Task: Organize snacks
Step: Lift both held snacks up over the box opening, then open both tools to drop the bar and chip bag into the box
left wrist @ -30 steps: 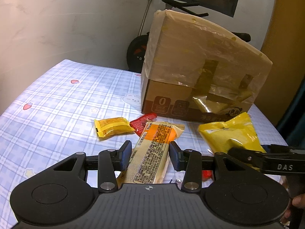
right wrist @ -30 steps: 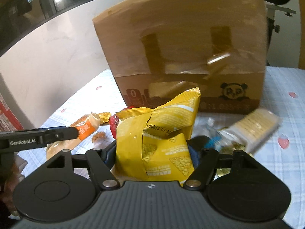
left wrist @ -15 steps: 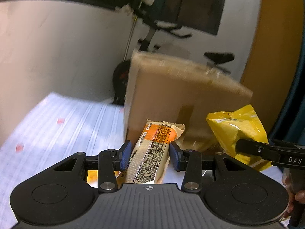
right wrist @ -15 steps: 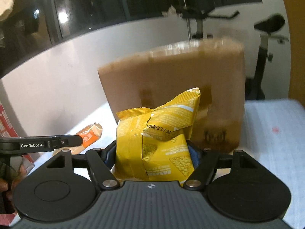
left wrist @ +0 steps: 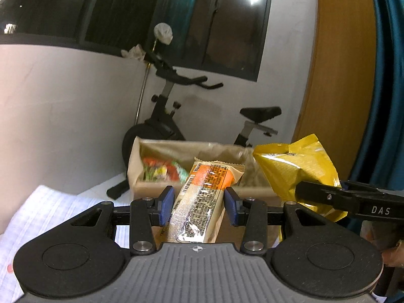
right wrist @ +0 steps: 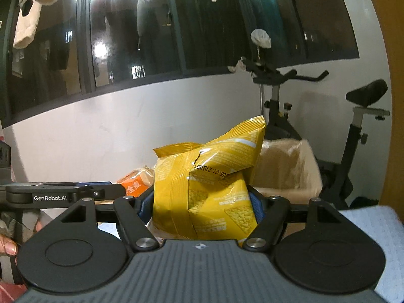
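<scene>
My left gripper [left wrist: 199, 205] is shut on a long orange-and-beige snack bar packet [left wrist: 202, 202] and holds it up in front of the open cardboard box [left wrist: 135, 169]. Several colourful snack packets [left wrist: 161, 173] lie inside the box at its left end. My right gripper [right wrist: 202, 205] is shut on a crumpled yellow chip bag [right wrist: 207, 176], also raised at about the height of the box [right wrist: 285, 166] rim. In the left wrist view the yellow bag [left wrist: 295, 169] hangs to the right of the bar. In the right wrist view the orange bar [right wrist: 133, 186] shows at the left.
A checked tablecloth [left wrist: 50, 209] covers the table under the box. An exercise bike [left wrist: 164, 116] stands behind the box against a white wall with dark windows above. A wooden panel [left wrist: 338, 75] and a blue curtain are at the right. A person's hand [right wrist: 7, 245] grips the left handle.
Both grippers have risen from table level with their packets still in them. The box's side filled the view before; now its open top and the snacks inside show.
</scene>
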Demonstrator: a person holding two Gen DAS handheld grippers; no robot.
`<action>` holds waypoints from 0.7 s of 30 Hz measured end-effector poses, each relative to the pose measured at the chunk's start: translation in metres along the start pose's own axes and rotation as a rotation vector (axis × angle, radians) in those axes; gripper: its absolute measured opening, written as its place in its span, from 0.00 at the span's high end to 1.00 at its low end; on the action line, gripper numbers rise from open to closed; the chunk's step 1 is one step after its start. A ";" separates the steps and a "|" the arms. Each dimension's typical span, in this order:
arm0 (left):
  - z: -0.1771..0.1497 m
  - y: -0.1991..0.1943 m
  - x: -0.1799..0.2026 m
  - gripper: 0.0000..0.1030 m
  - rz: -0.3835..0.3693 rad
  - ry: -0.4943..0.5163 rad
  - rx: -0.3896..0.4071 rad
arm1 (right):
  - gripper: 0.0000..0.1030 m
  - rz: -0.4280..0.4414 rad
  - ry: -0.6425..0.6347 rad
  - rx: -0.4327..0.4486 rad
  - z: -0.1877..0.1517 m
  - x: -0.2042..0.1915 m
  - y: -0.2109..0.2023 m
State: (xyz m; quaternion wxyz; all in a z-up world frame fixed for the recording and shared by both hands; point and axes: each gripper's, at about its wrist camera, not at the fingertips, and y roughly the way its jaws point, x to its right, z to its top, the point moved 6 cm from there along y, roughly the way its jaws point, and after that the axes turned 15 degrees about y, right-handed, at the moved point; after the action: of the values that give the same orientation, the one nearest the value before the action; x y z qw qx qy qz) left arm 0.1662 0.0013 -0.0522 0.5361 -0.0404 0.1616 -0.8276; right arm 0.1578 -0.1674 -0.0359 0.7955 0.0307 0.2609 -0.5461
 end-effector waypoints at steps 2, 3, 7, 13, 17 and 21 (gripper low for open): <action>0.007 0.005 0.002 0.56 -0.001 0.007 0.011 | 0.30 -0.002 -0.012 0.010 0.009 0.000 -0.001; 0.012 0.009 0.003 0.56 -0.002 0.010 0.015 | 0.29 -0.004 -0.019 0.013 0.013 0.001 0.001; 0.027 0.018 0.006 0.56 -0.009 0.023 0.030 | 0.29 -0.009 -0.019 0.018 0.023 0.007 0.009; 0.043 0.047 0.005 0.56 -0.025 0.008 0.008 | 0.30 -0.019 -0.031 0.024 0.038 0.015 0.023; 0.049 0.055 0.003 0.56 -0.022 0.009 0.003 | 0.29 -0.049 -0.049 0.028 0.056 0.026 0.042; 0.056 0.079 -0.001 0.56 -0.014 0.010 -0.019 | 0.29 -0.099 -0.076 0.023 0.064 0.038 0.065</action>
State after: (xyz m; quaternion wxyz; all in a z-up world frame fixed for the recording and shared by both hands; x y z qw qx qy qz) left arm 0.2492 -0.0398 -0.0237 0.5289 -0.0426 0.1718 -0.8300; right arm 0.2503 -0.1952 -0.0134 0.7764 0.0064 0.2255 -0.5885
